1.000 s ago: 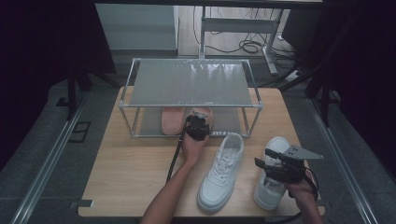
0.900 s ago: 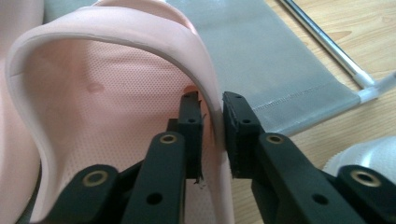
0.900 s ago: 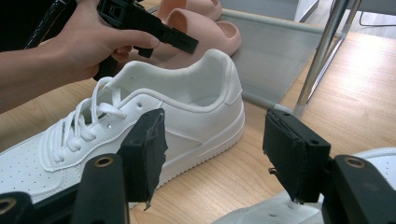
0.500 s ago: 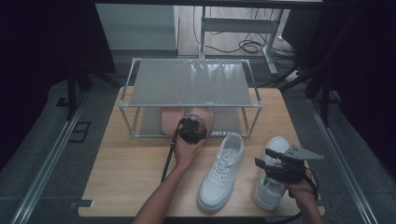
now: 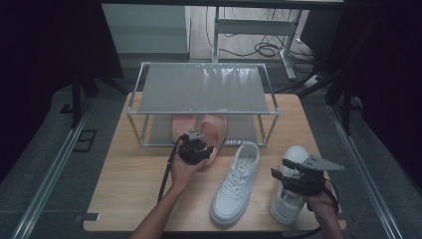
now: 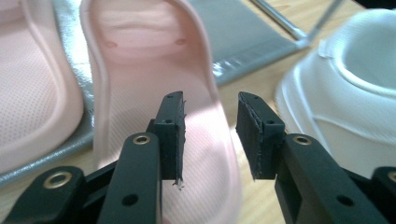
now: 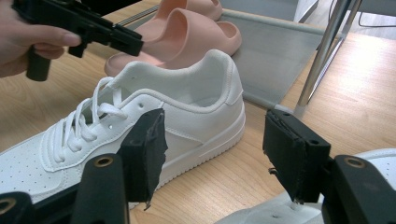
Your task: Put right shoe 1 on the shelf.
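Two pink slippers (image 5: 181,127) (image 5: 217,128) lie side by side at the front of the rack's lower shelf (image 5: 249,130); the right one (image 6: 140,70) sticks out onto the table. My left gripper (image 5: 198,148) (image 6: 210,100) hovers just behind that slipper's heel. It is open; its jaws parted and have just been closing a little, the pads touching nothing. One white sneaker (image 5: 234,184) (image 7: 163,107) lies mid-table. My right gripper (image 5: 279,168) (image 7: 215,126) stands open above the second white sneaker (image 5: 291,199) at the right.
A metal-framed rack (image 5: 204,87) with a grey top shelf stands at the back of the wooden table (image 5: 129,189). Its front right leg (image 7: 322,56) rises near the sneakers. The table's left half is bare wood. Cables lie on the floor behind.
My left gripper has let go of the right pink slipper, opened, and drawn back toward the person and slightly left. The right gripper has stayed put.
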Demonstrator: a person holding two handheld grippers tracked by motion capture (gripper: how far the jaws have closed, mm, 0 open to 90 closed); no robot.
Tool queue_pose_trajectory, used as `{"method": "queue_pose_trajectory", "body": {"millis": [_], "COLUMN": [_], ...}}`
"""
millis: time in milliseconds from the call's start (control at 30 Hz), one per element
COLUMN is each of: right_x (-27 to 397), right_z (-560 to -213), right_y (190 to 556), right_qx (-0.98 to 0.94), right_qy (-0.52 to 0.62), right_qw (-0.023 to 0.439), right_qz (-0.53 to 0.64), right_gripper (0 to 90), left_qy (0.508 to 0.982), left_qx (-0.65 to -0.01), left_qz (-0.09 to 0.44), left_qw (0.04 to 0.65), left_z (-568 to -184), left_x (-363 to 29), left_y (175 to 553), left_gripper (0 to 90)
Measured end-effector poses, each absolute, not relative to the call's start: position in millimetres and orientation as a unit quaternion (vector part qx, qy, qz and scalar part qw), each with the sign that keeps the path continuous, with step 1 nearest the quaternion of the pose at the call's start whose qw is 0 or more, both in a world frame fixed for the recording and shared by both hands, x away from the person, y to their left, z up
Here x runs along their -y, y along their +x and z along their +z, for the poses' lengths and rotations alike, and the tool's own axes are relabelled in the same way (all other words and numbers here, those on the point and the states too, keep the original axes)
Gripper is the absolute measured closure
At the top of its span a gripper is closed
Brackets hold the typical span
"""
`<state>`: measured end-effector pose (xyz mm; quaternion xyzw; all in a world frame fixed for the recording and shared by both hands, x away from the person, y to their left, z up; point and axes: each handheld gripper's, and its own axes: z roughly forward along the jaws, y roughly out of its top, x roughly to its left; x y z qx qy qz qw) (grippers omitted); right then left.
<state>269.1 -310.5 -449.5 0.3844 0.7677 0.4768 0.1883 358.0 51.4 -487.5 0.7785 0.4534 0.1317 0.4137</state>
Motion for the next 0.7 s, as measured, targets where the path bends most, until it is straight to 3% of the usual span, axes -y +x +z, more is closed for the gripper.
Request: {"method": "queue_pose_trajectory", "body": {"millis": [300, 700], "right_x": [309.6, 307.4], "right_z": [-450.0, -451.3], "right_y": [269.1, 269.3], "right_qx": [-0.768, -0.771], "right_qy": [0.384, 0.384], "right_qw": [0.188, 0.187], "right_qz": [0.476, 0.473], "right_gripper": [39.5, 39.5], "left_qy": [0.801, 0.832], "left_qx": [-0.418, -0.364], "left_qz": [0.113, 0.102], "left_qw": [0.413, 0.406], "left_z": [-487.9, -487.6], "left_x": [-70.6, -92.1], "left_y": [340.3, 320.2], "left_gripper": [68.1, 86.8]}}
